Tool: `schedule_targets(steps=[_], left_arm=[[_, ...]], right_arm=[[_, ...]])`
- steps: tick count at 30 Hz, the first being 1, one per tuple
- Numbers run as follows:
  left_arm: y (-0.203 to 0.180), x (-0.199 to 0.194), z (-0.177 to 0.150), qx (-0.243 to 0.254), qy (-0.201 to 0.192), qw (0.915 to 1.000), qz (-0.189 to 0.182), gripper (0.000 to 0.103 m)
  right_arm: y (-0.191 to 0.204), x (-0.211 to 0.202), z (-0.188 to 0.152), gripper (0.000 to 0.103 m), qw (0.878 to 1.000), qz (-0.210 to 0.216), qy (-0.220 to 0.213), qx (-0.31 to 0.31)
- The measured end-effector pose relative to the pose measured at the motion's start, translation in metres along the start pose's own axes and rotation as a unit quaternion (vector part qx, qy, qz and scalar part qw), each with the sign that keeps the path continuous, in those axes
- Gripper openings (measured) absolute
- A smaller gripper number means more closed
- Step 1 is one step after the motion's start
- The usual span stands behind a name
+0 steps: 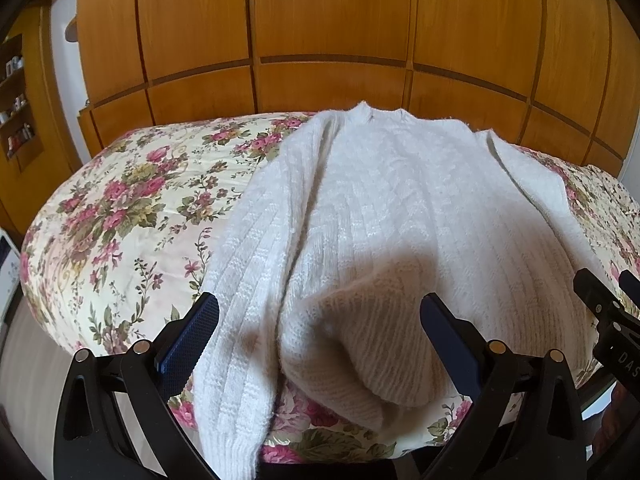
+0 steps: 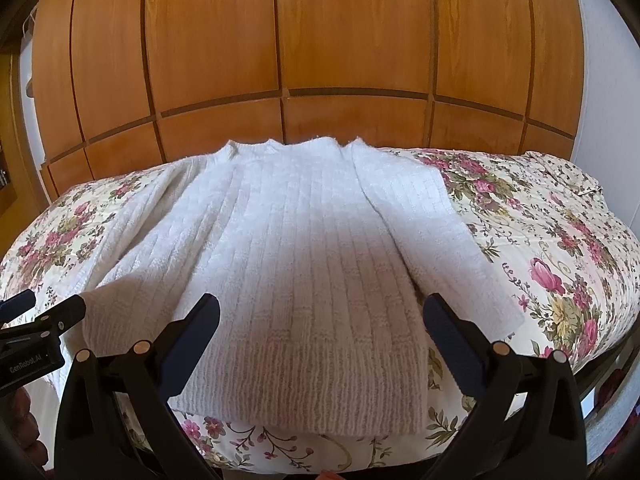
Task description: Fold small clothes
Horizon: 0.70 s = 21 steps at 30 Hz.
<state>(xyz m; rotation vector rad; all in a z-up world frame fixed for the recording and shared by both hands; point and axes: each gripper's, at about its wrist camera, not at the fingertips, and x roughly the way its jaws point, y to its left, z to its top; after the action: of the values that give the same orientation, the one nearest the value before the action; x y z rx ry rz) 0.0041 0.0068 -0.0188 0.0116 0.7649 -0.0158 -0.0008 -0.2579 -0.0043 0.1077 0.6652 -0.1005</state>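
Observation:
A white ribbed knit sweater (image 1: 384, 216) lies flat on the floral bedspread (image 1: 120, 216), collar far, hem near; it also shows in the right wrist view (image 2: 304, 264). Its left sleeve (image 1: 236, 320) hangs over the near bed edge. Its right sleeve (image 2: 436, 248) lies straight beside the body. My left gripper (image 1: 320, 320) is open, its fingers either side of the bulged hem's left corner (image 1: 360, 360), empty. My right gripper (image 2: 320, 320) is open over the hem's right part (image 2: 304, 384), empty. Each gripper appears at the edge of the other's view.
A wooden panelled wardrobe (image 1: 328, 32) stands behind the bed. Shelves with small items (image 1: 16, 112) are at the far left. The bedspread (image 2: 552, 248) extends right of the sweater. The bed's near edge runs just under the grippers.

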Motion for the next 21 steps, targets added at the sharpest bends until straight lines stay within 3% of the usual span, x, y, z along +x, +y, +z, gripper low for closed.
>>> schedule_targets(steps=[16,21], left_arm=[[0.001,0.007,-0.001,0.000,0.015,0.9999,-0.006,0.100],[0.015,0.016,0.002,-0.015,0.033,0.9972,-0.066,0.100]], right_arm=[[0.000,0.003,-0.002,0.101,1.000,0.000,0.000,-0.003],[-0.002,0.010,0.002,0.101,1.000,-0.006,-0.008,-0.010]])
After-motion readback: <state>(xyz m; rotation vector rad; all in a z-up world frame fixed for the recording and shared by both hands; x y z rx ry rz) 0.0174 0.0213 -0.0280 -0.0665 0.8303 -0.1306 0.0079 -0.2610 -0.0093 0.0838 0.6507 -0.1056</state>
